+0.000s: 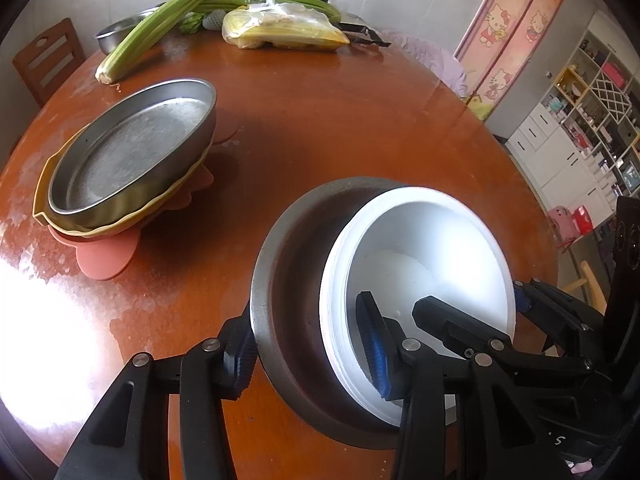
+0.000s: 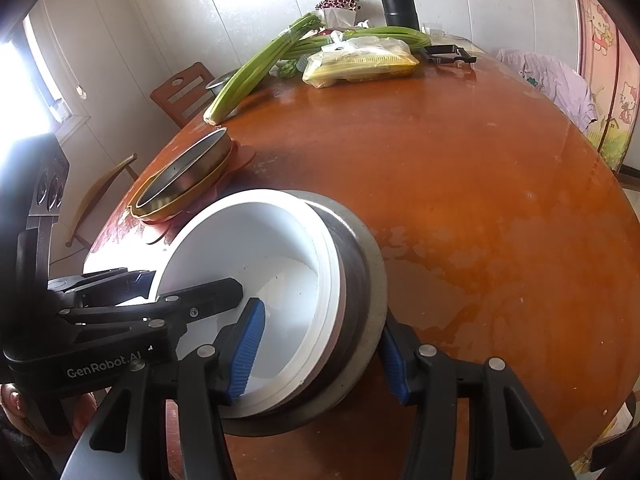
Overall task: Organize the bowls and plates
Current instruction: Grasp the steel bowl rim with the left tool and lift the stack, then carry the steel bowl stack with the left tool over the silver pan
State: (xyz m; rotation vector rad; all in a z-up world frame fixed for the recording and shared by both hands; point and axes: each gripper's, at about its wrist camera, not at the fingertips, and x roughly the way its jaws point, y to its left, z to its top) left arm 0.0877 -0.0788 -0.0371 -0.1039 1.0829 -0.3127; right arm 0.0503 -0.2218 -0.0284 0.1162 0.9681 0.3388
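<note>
Left hand-held gripper [image 1: 310, 354] and right hand-held gripper [image 2: 324, 356] both clamp the bowl stack.
White bowl [image 1: 420, 248] sits in the steel bowl [image 1: 288, 272], looks tilted; 2 rims pinched together.

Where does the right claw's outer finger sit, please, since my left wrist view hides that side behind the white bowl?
Observer: The right claw's outer pad presses the outside of the metal bowl; its other pad sits inside the white bowl.
Operator: Thank you. Is the flask at the back capped? My view cuts off its top.
Observer: Yes, the black flask has its cap on.
Operator: And can you see who holds my left claw?
Observer: Only a hand, at the lower left edge behind that claw's body.
</note>
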